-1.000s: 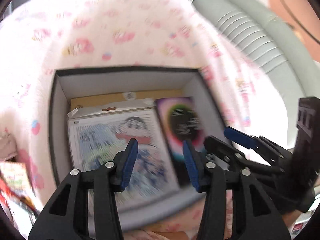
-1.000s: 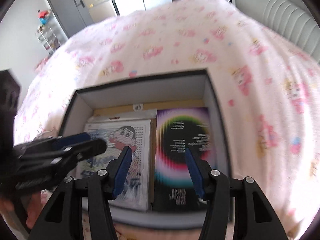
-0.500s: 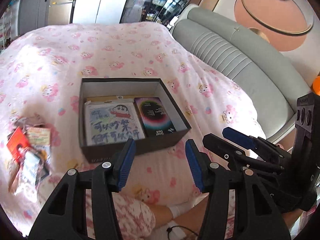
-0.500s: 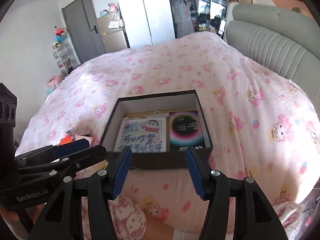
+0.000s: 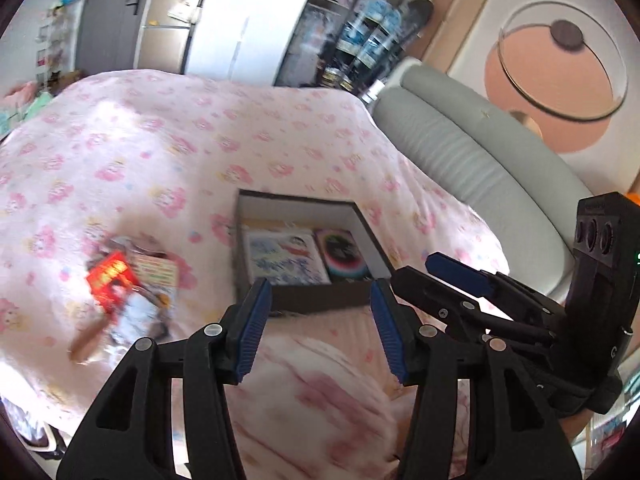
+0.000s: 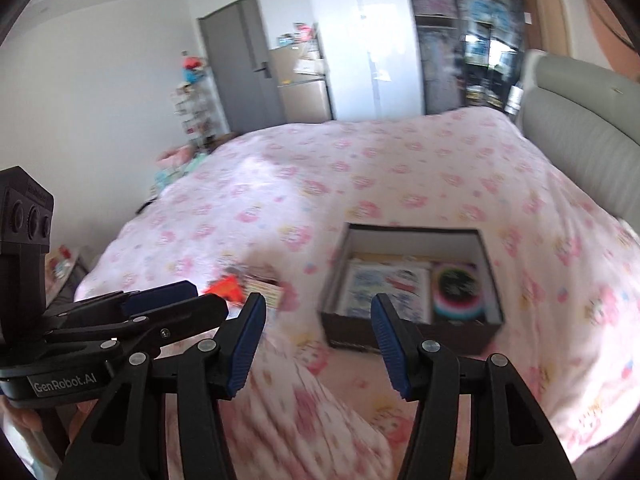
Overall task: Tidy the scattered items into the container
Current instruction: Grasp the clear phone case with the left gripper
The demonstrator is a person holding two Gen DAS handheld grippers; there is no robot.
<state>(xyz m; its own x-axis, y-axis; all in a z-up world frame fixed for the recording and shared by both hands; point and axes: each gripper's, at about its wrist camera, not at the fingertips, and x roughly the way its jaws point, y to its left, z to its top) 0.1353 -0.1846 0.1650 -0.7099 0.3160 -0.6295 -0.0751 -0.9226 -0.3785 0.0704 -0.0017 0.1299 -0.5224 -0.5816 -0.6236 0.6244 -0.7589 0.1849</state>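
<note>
Box [image 5: 320, 300] on the pink bed [image 5: 240, 152], scattered items [image 5: 128, 288] to its left.
Left tool [image 5: 318, 304] and right tool [image 6: 318, 316] both stand open and empty, near side of the box.

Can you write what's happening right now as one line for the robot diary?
left gripper: open, holding nothing | right gripper: open, holding nothing | box: on bed, two flat items inside | loose pile: on bed beside box
</note>
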